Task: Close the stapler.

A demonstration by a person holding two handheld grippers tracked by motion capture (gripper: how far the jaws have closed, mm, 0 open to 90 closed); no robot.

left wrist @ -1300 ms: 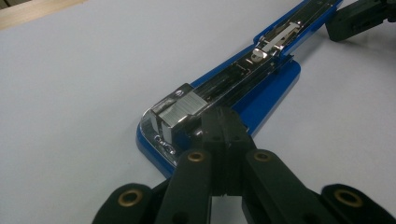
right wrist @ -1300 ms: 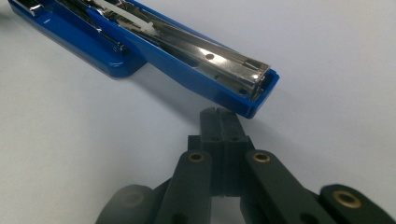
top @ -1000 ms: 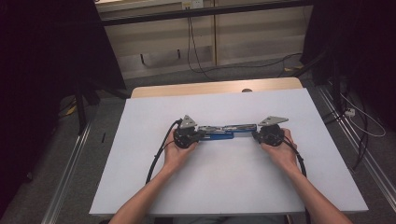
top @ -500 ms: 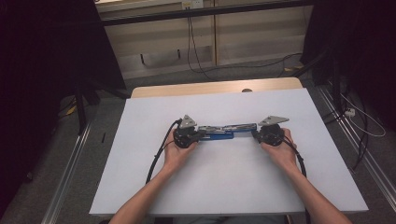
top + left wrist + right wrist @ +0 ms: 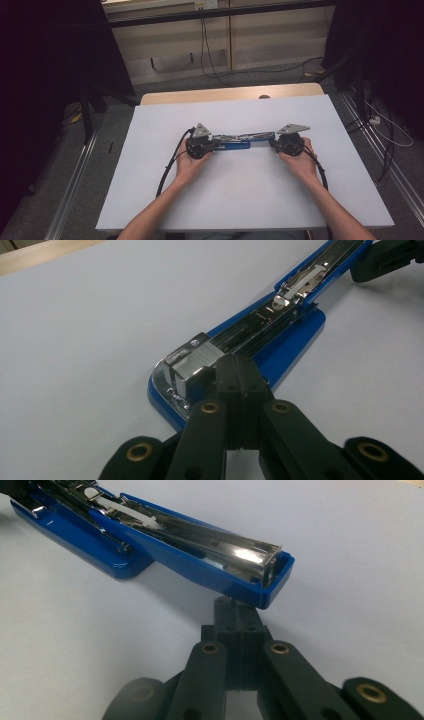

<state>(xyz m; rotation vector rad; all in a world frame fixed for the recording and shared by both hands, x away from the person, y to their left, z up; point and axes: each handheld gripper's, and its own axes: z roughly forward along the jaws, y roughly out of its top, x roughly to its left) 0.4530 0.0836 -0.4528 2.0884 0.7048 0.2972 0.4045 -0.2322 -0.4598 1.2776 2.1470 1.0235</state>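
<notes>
Blue metal stapler (image 5: 239, 141) swung fully open, flat on white bench (image 5: 250, 200), between left gripper (image 5: 239, 371) and right gripper (image 5: 235, 611), both with jaws closed at its ends; reloading or closing apparently left.

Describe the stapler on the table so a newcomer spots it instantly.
On the white table, look midway between the person's two hands. The blue stapler lies there swung fully open in one long line, its shiny metal staple channel facing up. The left hand-held gripper and right hand-held gripper sit shut at its opposite ends.
</notes>
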